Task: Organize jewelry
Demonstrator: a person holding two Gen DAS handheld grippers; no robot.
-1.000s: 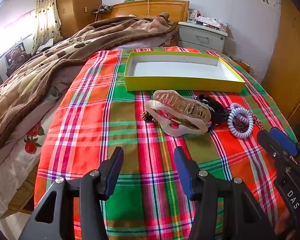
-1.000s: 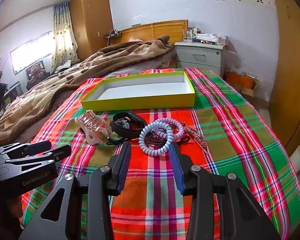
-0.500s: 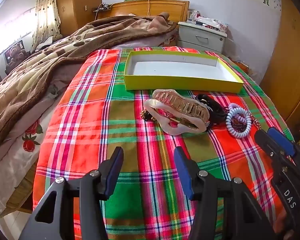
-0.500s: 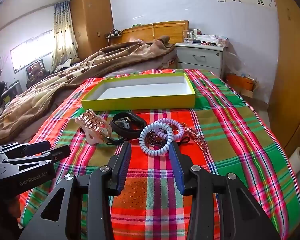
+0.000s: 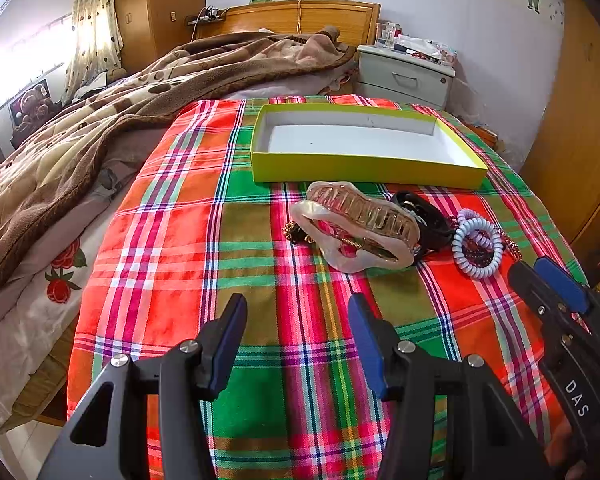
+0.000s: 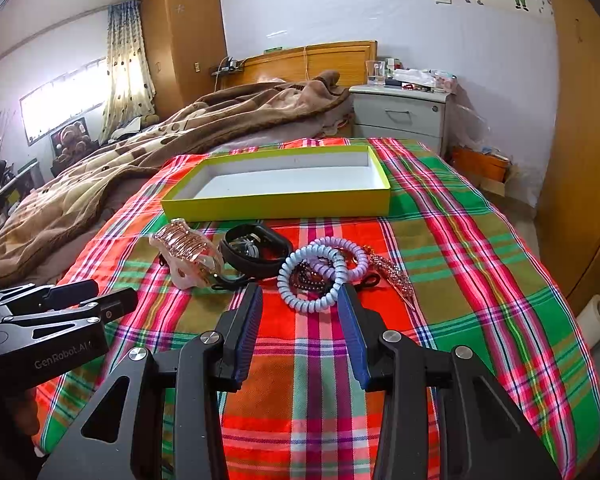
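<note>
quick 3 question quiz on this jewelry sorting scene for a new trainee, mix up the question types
1. True or false: the yellow box already holds some of the accessories.
2. Multiple choice: which item lies nearest the right gripper? A) pink hair claw B) black band C) pale blue spiral hair tie
3. Short answer: what do the jaws of the left gripper hold?

Key
1. False: its white floor is bare.
2. C: it lies just ahead of the open jaws.
3. Nothing: they stand open over the plaid cloth, short of the pile.
</note>
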